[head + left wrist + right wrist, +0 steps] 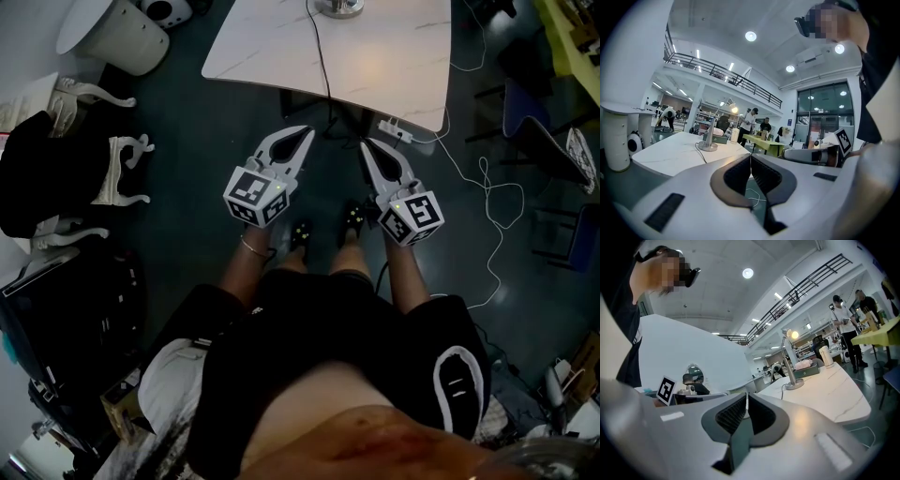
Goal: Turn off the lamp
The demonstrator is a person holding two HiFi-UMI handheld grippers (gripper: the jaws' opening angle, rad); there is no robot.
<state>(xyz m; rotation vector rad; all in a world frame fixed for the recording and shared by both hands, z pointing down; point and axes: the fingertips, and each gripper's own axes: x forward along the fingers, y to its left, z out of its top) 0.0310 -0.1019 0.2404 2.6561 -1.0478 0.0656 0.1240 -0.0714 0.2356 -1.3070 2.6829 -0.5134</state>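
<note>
Lamp: was lit, sat on the white table
Box: pink stuff on top
Left gripper: clenched, empty
Right gripper: clenched too, empty

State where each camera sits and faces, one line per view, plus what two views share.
Head view: on the person's head, facing steeply down at floor and table edge; shows left gripper, right gripper, forearms.
Left gripper view: on that gripper, facing level over shut jaws toward the lit lamp; shows right gripper, torso.
Right gripper view: on that gripper, likewise facing the lamp; shows left gripper's cube.
Shared: both gripper views show lamp and table.
</note>
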